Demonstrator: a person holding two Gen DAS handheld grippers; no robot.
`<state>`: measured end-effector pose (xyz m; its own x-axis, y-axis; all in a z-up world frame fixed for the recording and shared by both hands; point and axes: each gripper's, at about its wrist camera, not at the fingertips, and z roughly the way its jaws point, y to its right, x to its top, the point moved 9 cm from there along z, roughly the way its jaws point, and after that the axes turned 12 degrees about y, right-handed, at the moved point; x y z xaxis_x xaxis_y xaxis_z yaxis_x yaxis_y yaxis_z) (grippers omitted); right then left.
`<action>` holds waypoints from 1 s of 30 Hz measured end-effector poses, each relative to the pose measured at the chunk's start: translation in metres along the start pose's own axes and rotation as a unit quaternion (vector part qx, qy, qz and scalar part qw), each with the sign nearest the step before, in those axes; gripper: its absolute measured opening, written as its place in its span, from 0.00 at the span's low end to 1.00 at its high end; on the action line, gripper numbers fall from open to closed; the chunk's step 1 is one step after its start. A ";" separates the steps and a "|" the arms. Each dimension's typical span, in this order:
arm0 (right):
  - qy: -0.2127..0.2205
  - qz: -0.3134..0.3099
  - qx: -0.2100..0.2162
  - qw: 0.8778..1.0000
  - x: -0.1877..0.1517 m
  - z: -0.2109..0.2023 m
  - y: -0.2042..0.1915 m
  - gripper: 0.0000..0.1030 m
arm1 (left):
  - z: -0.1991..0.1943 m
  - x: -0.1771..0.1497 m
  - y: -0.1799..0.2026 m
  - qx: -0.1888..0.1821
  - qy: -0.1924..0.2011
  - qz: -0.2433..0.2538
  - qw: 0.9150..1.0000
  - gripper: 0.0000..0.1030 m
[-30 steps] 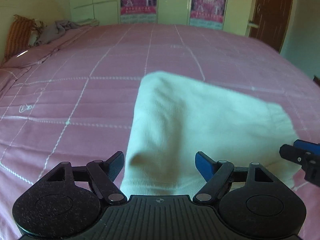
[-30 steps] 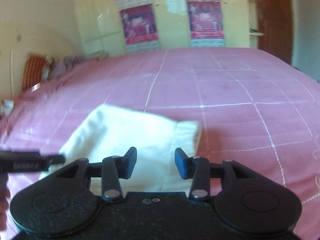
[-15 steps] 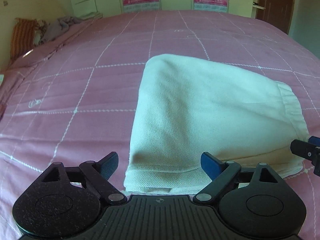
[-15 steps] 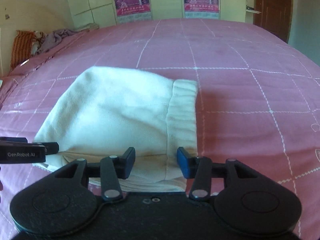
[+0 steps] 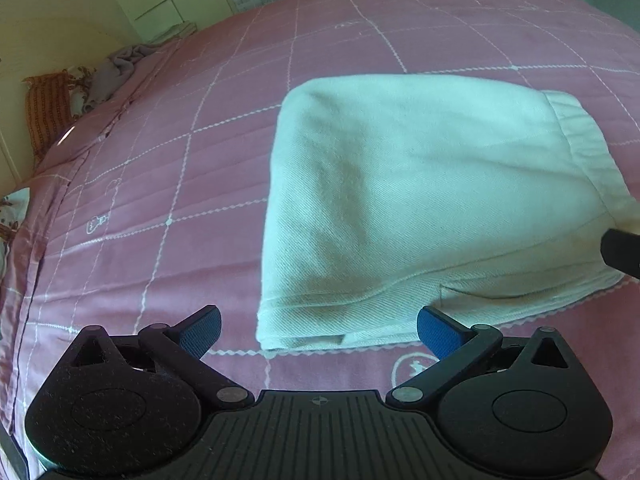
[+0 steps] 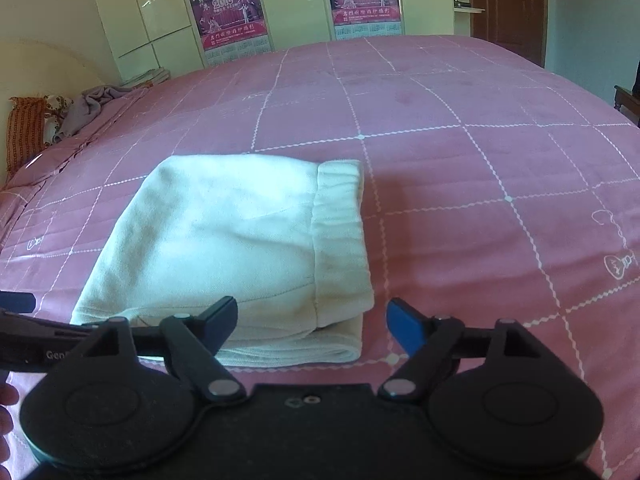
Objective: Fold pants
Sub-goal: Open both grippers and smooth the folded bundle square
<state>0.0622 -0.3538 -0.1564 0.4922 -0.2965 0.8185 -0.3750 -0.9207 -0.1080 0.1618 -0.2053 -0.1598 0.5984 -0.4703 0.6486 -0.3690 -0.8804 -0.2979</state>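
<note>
both your left gripper and right gripper have just spread their jaws and let go, leaving the white pants folded compactly on the pink bedspread, so little seems left.

Off-white pants lie on a pink bedspread gridded with thin white lines.

1. The pink quilted bedspread lies bare right of and beyond the folded white cotton pants.
2. Crumpled grey cloth and an orange pillow occupy the far left edge.
</note>
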 end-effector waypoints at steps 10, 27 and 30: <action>-0.042 -0.085 -0.039 0.995 -0.005 0.019 -0.021 0.91 | 0.018 -0.023 0.012 0.008 -0.030 0.008 0.999 1.00; -0.057 -0.077 -0.034 0.995 -0.007 -0.005 -0.024 0.92 | -0.040 -0.005 -0.012 0.011 0.031 -0.043 0.999 1.00; -0.036 -0.068 -0.041 0.996 0.000 -0.009 -0.020 0.94 | -0.039 0.004 -0.011 0.015 0.025 -0.034 0.999 1.00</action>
<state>0.0629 -0.3334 -0.1494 0.5973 -0.1898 0.7793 -0.3613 -0.9311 0.0501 0.1403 -0.1954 -0.1264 0.5856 -0.4056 0.7018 -0.3062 -0.9124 -0.2718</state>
